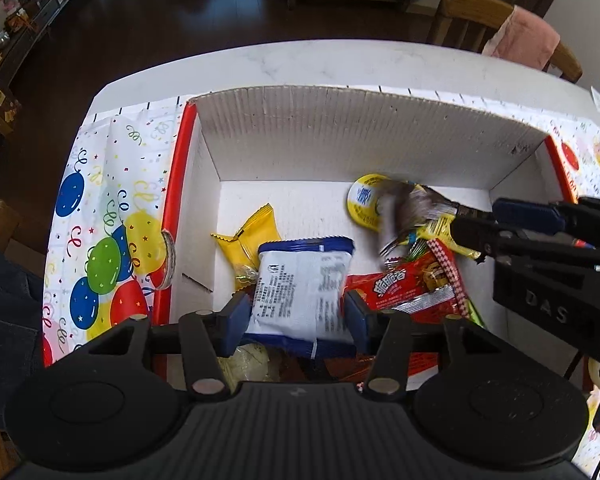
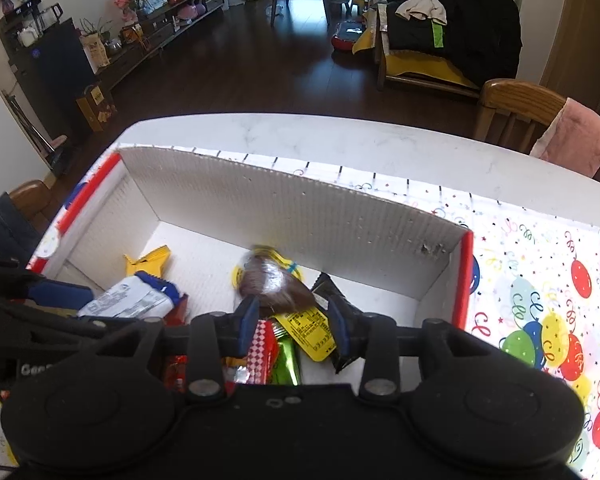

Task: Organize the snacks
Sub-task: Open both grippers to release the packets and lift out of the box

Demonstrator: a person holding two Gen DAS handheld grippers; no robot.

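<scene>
Dropping snacks into the box (image 1: 364,128) looks like the step in hand: both grippers reach down into the white cardboard box, which sits on a balloon-print cloth (image 1: 100,208) on a pale table. The left gripper (image 1: 298,312) points steeply down, its blue pads on either side of a white-and-blue packet (image 1: 300,288) that stands at the box's 6 o'clock side; the pads sit against the packet's edges, though the jaws look to be loosening. The right gripper (image 2: 294,322) comes in from 3 o'clock in the left view, tilted downward, jaws partly apart over a blurred brown-and-yellow packet (image 2: 276,284); whether the pads press on it cannot be told. A yellow wrapper (image 1: 248,236) lies at 9 o'clock, a red packet (image 1: 408,284) near the middle. Next, probably: let both packets go cleanly, then lift clear of the box walls without snagging.
</scene>
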